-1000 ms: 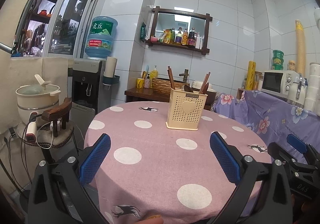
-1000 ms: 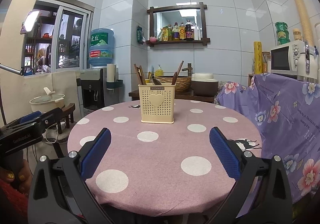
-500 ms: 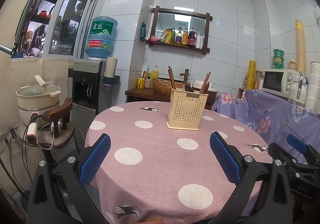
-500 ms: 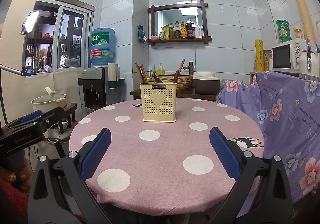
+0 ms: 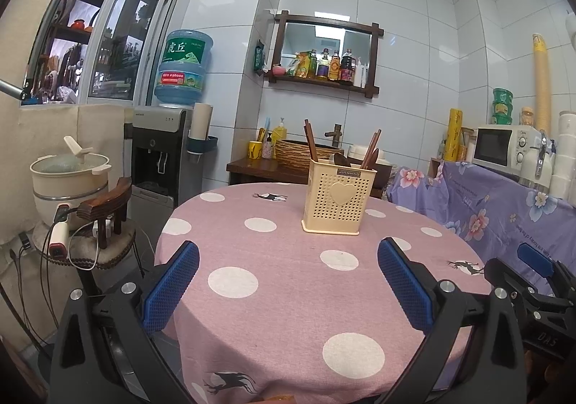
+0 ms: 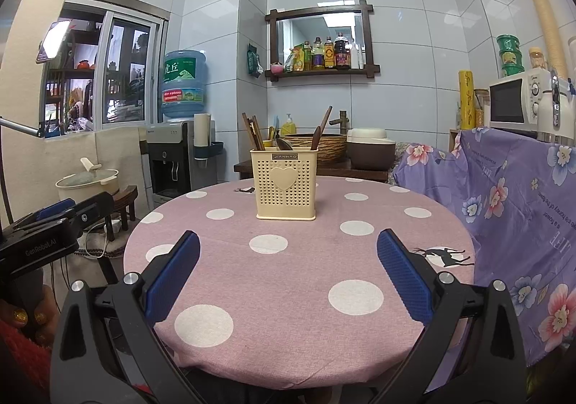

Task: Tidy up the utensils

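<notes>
Both tongs, the left tongs [image 5: 288, 287] and the right tongs [image 6: 288, 274], are spread and empty near the counter [image 6: 298, 314] edge, so the next step is probably reaching to the utensil holder [image 6: 287, 183] at the middle.

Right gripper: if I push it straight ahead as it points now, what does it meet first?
Probably the cream utensil holder, centred ahead of the open right gripper. Only bare pink tablecloth lies between them, though depth is uncertain.

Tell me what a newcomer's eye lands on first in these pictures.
The cream utensil holder with its heart emblem stands alone on the round table's pink polka-dot cloth, dark wooden utensils sticking up from it. In front, the right gripper and left gripper hang open and empty. Behind, a blue water jug tops the dispenser.
</notes>
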Tool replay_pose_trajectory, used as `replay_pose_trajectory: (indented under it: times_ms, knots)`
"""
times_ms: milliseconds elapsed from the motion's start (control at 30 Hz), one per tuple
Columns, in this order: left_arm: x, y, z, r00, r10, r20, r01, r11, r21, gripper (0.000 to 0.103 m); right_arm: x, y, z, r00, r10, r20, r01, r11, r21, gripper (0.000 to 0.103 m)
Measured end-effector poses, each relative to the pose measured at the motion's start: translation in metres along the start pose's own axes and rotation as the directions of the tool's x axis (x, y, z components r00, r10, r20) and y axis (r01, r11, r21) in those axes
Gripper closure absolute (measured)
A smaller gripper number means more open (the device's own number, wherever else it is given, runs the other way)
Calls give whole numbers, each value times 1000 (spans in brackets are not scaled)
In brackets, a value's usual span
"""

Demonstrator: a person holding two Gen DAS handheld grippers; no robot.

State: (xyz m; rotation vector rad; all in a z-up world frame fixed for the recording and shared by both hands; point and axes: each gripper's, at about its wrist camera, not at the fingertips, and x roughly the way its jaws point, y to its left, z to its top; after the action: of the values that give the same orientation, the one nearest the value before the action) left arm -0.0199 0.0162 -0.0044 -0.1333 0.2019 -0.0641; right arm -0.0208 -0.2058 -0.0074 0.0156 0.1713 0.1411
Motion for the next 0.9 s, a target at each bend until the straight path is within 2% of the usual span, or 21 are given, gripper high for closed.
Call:
replay_pose_trajectory:
  times_ms: [767, 900]
  knots:
    - [1, 0, -2, 1000, -12, -6, 12, 1000, 19, 5, 2, 2, -5, 1000, 0, -10, 0, 1000, 6, 6]
    - [-1, 1, -3, 1000, 8, 11, -8, 999, 31, 5, 2, 2, -5, 1000, -1, -12, 1, 1000, 10, 6]
